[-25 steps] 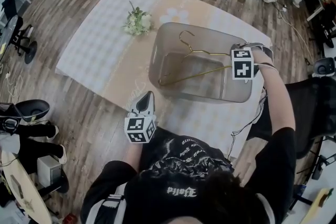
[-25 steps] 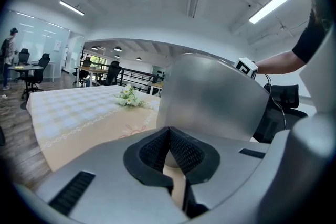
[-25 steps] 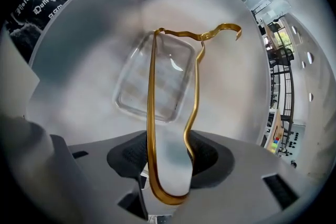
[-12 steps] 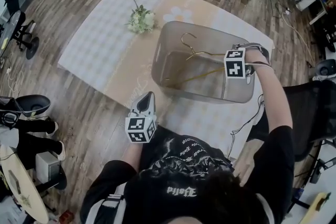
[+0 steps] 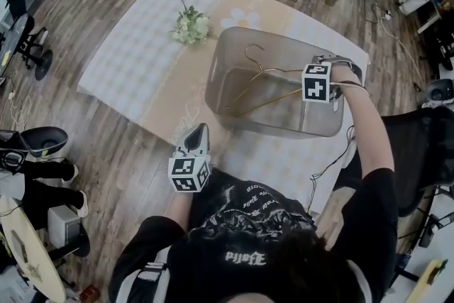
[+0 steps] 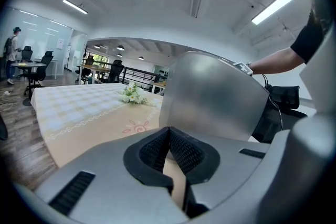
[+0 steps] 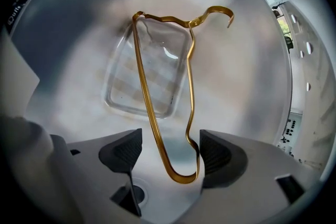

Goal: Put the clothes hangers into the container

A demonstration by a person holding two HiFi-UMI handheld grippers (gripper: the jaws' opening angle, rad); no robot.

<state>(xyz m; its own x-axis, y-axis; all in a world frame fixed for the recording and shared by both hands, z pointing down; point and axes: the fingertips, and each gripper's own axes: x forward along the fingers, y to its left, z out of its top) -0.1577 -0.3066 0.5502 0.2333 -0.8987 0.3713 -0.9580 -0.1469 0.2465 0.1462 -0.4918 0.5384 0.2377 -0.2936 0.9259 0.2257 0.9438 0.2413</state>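
Observation:
A gold wire hanger (image 5: 261, 85) lies slanted inside the translucent grey container (image 5: 284, 125), its hook toward the far wall. My right gripper (image 5: 313, 84) reaches over the container's right rim. In the right gripper view the hanger (image 7: 147, 97) runs from its hook down to a bent end between the jaws of the right gripper (image 7: 170, 152). Those jaws are opening: the left pad stands clear of the wire and the bend rests by the right pad. My left gripper (image 5: 197, 135) hovers at the table's near edge, shut and empty; in its own view the left gripper (image 6: 169, 136) faces the container (image 6: 215, 97).
A small white flower bunch (image 5: 189, 28) lies on the checked tablecloth (image 5: 135, 60) left of the container. Office chairs and desks stand on the wooden floor around the table. A person (image 6: 13, 55) stands far off at the left.
The right gripper has edged a little to the left over the container's rim, and the hanger has shifted slightly inside the container. The left gripper has stayed put.

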